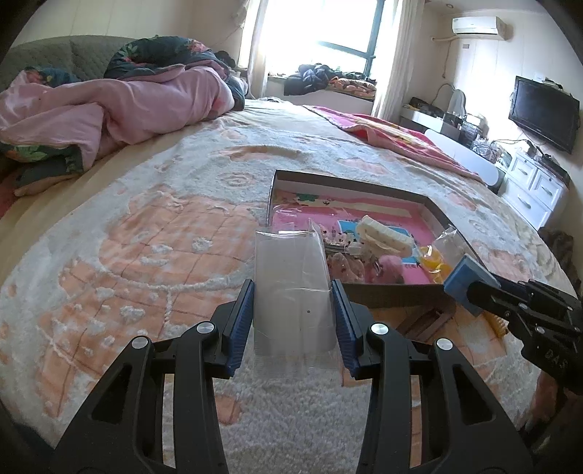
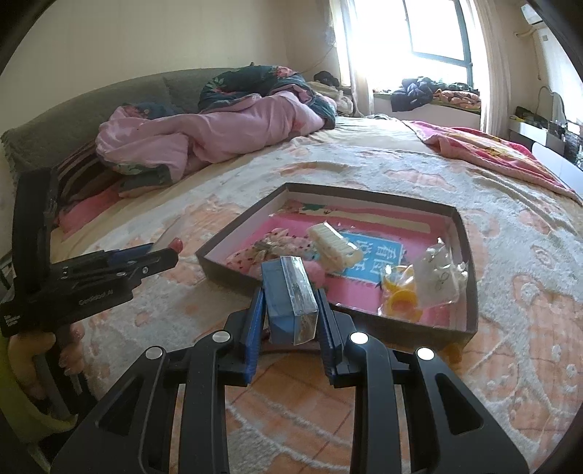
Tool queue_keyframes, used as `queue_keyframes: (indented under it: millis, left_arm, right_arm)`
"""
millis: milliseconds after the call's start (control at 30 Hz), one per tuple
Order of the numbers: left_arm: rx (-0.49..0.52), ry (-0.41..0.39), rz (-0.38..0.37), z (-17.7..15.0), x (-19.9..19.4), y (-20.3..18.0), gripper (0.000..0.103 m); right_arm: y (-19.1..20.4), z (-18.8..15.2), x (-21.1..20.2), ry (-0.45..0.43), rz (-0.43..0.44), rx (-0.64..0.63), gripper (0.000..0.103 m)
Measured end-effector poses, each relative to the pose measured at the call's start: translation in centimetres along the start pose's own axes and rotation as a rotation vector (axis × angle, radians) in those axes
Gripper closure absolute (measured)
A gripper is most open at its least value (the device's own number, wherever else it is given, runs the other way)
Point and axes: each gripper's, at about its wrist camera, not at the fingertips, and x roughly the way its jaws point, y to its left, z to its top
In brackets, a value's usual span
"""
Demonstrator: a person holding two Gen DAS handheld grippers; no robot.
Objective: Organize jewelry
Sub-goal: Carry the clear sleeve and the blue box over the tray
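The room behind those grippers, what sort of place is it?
A bedroom in a home, most likely: a wide bed with a crumpled pink quilt, a wall-mounted television and an air conditioner by the window.

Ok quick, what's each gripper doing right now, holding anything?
Left gripper: closed on an empty clear plastic bag.
Right gripper: closed on a small blue rectangular box with a clear packet against it.

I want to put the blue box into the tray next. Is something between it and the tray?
Nothing visible blocks it. The right hand-held gripper holds the blue box just before the tray near wall; only that low wall lies between.
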Motion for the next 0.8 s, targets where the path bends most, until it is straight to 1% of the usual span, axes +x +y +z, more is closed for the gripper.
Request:
queue_keyframes:
  millis: [600, 800]
  left_arm:
    - [0.027, 0.007, 0.0, 2.5, 4.0, -1.0, 0.07]
    - [0.04, 0.019, 0.005, 3.3, 5.8, -1.5, 0.07]
  right_arm:
    - [-4.4, 3.4, 2.0, -0.048, -0.093, 0.028, 0.077]
    - [-6.0, 3.3, 2.9, -0.041, -0.13, 0.052, 0.077]
